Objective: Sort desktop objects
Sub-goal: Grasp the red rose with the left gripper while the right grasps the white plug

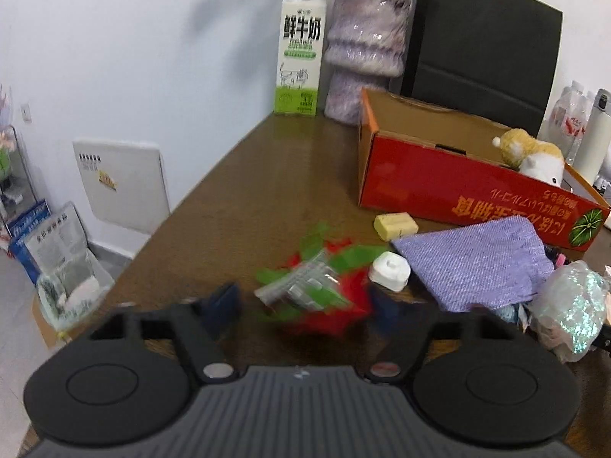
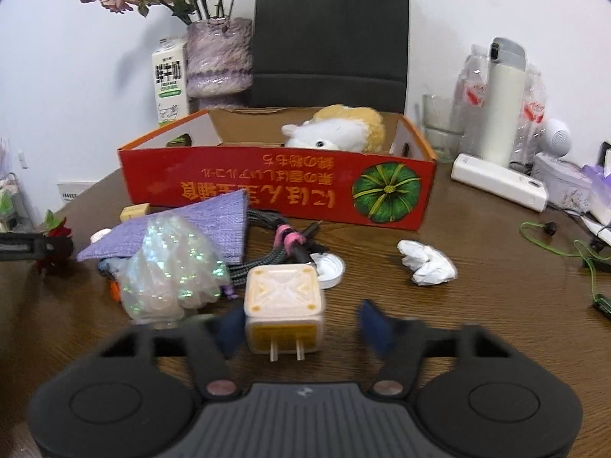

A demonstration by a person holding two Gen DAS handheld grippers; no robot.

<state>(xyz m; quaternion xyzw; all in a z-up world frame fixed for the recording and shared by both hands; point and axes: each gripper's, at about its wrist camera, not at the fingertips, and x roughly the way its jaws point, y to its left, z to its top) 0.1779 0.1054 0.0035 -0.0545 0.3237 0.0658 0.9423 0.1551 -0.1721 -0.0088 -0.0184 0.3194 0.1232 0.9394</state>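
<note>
A red artificial flower [image 1: 328, 316] with green leaves and a clear wrapper lies on the brown table, blurred, between the fingers of my left gripper [image 1: 305, 307]. The right finger is close against it and the left finger stands apart, so the jaws are open. A white and yellow plug cube [image 2: 284, 305] stands between the fingers of my right gripper [image 2: 303, 328]. Its left pad [image 2: 233, 328] touches the cube and the right pad stands clear of it. Behind is a red cardboard box [image 2: 267, 187] with a plush toy [image 2: 343, 129] inside.
A purple cloth [image 2: 198, 225], an iridescent bag [image 2: 172, 271], a cable bundle [image 2: 275, 244], a white lid [image 2: 328, 267] and a crumpled tissue [image 2: 427, 261] lie in front of the box. A yellow block [image 1: 395, 225] and a white cap [image 1: 389, 271] lie by the flower. A milk carton [image 1: 299, 53], a vase [image 1: 362, 53] and a black bag [image 1: 485, 38] line the wall.
</note>
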